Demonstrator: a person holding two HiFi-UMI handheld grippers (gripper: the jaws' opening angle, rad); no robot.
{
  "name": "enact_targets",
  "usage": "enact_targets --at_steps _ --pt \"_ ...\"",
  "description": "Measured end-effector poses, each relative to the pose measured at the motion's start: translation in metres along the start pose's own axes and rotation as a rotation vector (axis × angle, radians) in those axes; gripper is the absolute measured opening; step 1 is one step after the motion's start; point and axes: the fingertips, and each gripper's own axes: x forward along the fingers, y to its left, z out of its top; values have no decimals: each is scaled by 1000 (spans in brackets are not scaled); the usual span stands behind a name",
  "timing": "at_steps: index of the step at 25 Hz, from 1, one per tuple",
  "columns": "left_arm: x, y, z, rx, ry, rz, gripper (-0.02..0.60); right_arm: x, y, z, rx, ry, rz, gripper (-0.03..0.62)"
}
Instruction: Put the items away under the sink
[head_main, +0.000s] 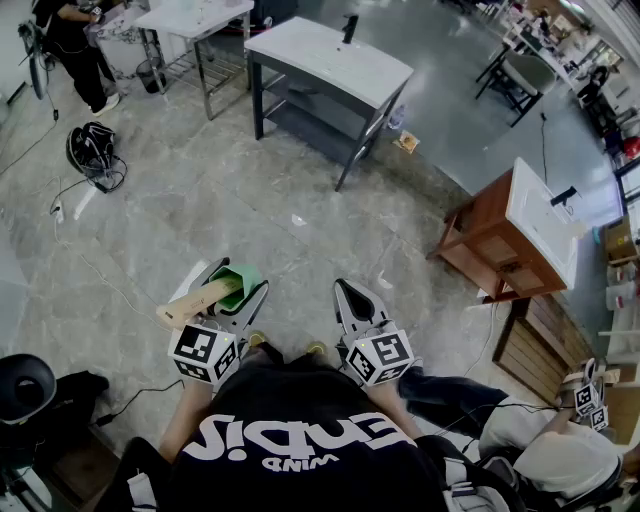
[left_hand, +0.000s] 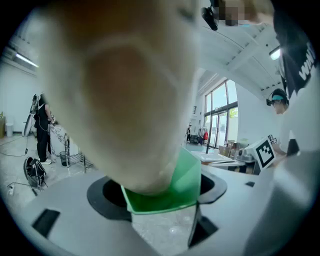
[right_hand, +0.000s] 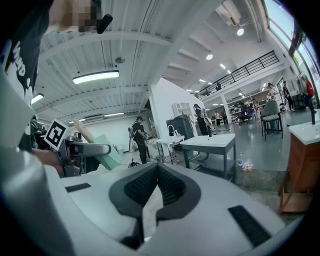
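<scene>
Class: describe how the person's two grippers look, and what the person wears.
Left gripper and right gripper: light grey tapered jaws with black ribbed pads, each carrying a white cube of black square markers. The person wears a black shirt with white lettering.

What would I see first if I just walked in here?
First you'd spot the pale wooden-handled tool with a green plastic part, gripped in the left gripper low in the head view. Beside it the right gripper is empty, its fingers together. Farther off on the shiny grey floor stand a grey metal sink stand with a white top and a brown wooden sink cabinet at the right.
</scene>
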Motion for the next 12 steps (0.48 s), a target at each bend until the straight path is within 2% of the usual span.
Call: enact_targets --at_steps 12 --pt "-2 25 3 16 8 -18 348 24 14 -1 26 -6 7 18"
